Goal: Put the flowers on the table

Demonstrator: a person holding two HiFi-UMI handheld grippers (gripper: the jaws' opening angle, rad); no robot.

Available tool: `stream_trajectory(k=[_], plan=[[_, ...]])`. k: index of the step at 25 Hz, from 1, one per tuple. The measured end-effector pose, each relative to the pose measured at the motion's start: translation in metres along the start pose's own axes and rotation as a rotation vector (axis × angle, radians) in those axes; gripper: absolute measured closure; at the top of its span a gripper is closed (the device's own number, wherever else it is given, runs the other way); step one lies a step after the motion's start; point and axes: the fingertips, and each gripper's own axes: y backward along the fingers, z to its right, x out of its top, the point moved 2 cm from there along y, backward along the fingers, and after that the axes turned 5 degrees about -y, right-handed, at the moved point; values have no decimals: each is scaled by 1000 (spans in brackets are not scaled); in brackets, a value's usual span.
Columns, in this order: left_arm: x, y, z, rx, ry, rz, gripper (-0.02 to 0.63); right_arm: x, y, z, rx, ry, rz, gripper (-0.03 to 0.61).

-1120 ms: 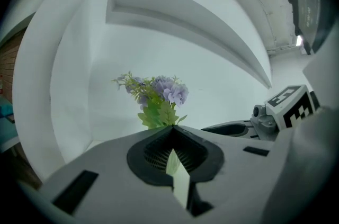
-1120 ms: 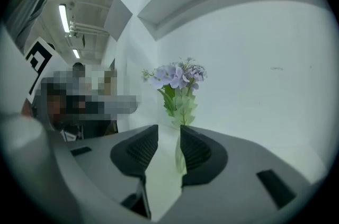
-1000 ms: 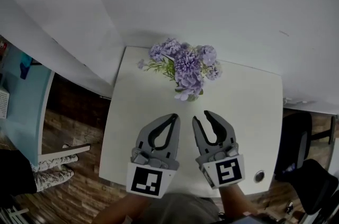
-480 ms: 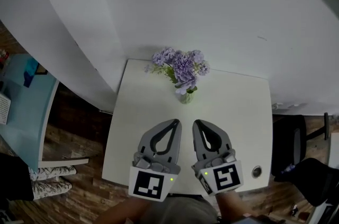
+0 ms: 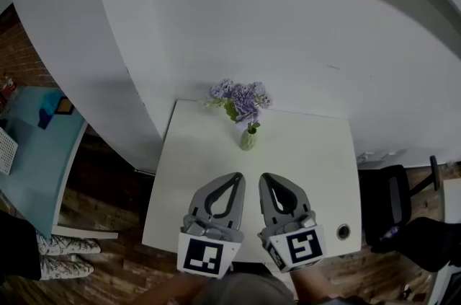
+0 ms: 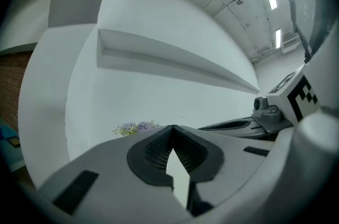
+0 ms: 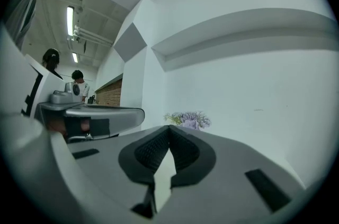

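Note:
A bunch of purple flowers (image 5: 240, 99) stands upright in a small pale green vase (image 5: 248, 139) near the far edge of the white table (image 5: 310, 159). The flowers (image 6: 135, 127) peek over the jaws in the left gripper view, and the flowers (image 7: 188, 119) show likewise in the right gripper view. My left gripper (image 5: 236, 177) and right gripper (image 5: 264, 177) sit side by side over the table's near part, well short of the vase. Both are shut with nothing between the fingertips.
White walls rise behind the table, with a corner jutting out at the left. A round hole (image 5: 343, 231) sits in the table's near right corner. A pale blue table (image 5: 36, 152) stands at the left and a dark chair (image 5: 392, 202) at the right. Two people (image 7: 77, 82) stand far off.
The right gripper's jaws have closed from open. Both grippers have pulled back from the flowers, and the view has drawn away, so the vase looks smaller and farther.

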Motion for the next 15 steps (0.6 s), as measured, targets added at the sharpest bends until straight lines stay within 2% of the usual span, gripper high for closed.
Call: stream_trajectory(k=[9,15], plan=[[19,29,-1,32,-29,51,606,22,23,-21,-1,29,68,572],[26,42,-3,42,-47,64,606,26,30,-32,-1,31,76,572]])
